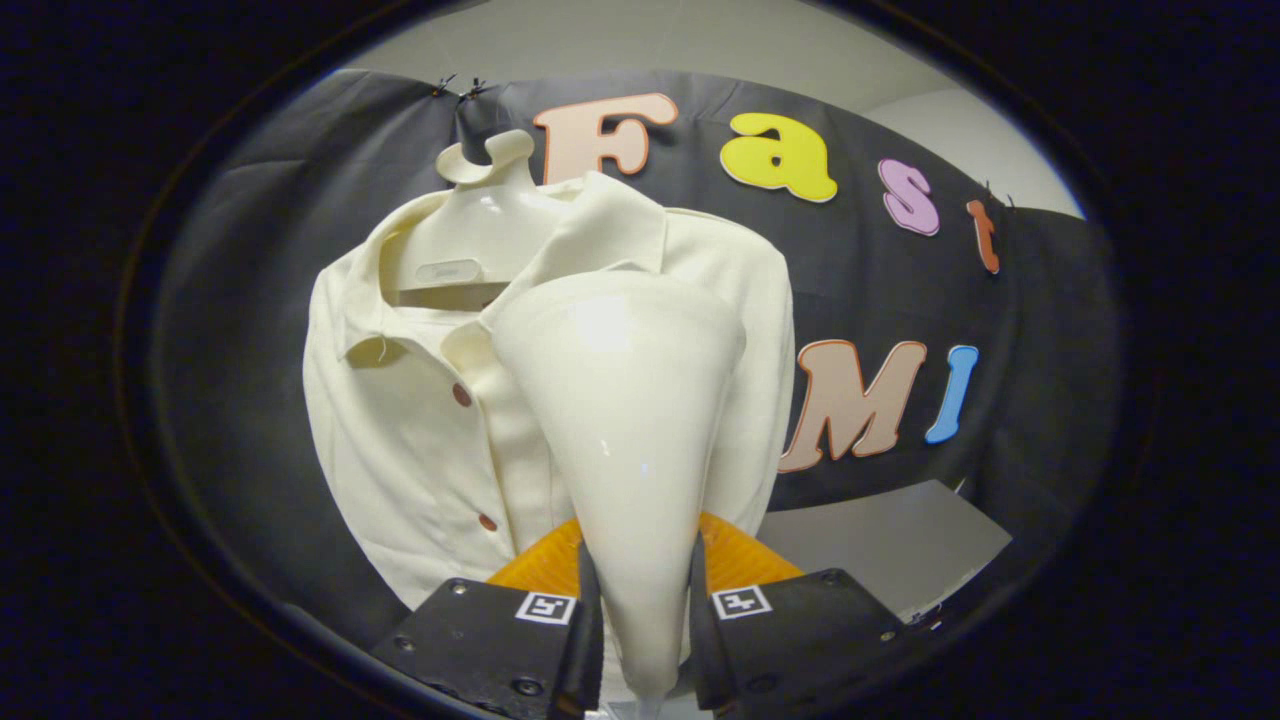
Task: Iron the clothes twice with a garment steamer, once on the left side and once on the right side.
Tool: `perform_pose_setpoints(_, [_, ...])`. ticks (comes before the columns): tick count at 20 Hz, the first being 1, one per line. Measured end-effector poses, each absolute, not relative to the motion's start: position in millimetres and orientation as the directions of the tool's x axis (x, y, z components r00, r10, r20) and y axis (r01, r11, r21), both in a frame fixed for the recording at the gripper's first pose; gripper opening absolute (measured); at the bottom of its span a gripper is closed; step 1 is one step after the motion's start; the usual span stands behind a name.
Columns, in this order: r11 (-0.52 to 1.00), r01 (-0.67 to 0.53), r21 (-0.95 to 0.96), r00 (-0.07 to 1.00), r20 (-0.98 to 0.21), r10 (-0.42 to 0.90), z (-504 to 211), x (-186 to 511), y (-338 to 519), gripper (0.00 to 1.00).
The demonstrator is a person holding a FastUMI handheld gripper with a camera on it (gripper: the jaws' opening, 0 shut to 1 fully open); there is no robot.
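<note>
So the tongs [643,610] are clamped on the garment steamer [625,440], one finger pressing each side of its narrow handle end. The steamer is a glossy cream cone that widens as it runs up and away from the tongs, and its broad head sits right up against the shirt [420,400], or at least very close; I can't tell from here if it's actually touching the fabric. There's an orange part [540,565] of the steamer peeking out just behind the fingers on both sides of the handle.

The shirt is a cream one with a collar and a couple of small reddish buttons [462,395] down the front, hanging on a pale hanger [480,215] straight ahead of the tongs. The steamer head covers the half of the shirt front to the right of the button line. A pale worktop [880,540] shows beyond the tongs and off to the right, below the shirt's hem.
</note>
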State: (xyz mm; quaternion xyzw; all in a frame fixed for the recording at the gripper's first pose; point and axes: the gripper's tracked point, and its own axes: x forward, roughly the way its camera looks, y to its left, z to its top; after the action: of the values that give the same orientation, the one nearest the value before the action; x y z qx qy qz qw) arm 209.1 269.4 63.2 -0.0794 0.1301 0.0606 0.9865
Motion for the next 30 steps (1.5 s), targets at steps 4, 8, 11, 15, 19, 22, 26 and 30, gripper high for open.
perform_pose_setpoints(4, [0.982,-0.134,-0.136,0.951,-0.296,0.089,44,212,267,0.35])
perform_pose_setpoints(8, [0.980,-0.129,-0.153,0.942,-0.327,0.073,19,210,265,0.35])
perform_pose_setpoints(11, [0.979,-0.128,-0.156,0.935,-0.348,0.067,0,208,261,0.35])
perform_pose_setpoints(15, [0.979,-0.121,-0.167,0.921,-0.387,0.048,-34,206,253,0.36])
perform_pose_setpoints(19, [0.980,-0.109,-0.168,0.898,-0.440,0.024,-77,204,243,0.36])
perform_pose_setpoints(22, [0.979,-0.112,-0.168,0.876,-0.482,0.018,-109,202,236,0.36])
perform_pose_setpoints(26, [0.981,-0.113,-0.160,0.840,-0.542,0.008,-147,197,231,0.36])
perform_pose_setpoints(30, [0.981,-0.116,-0.157,0.820,-0.573,0.005,-180,197,224,0.36])
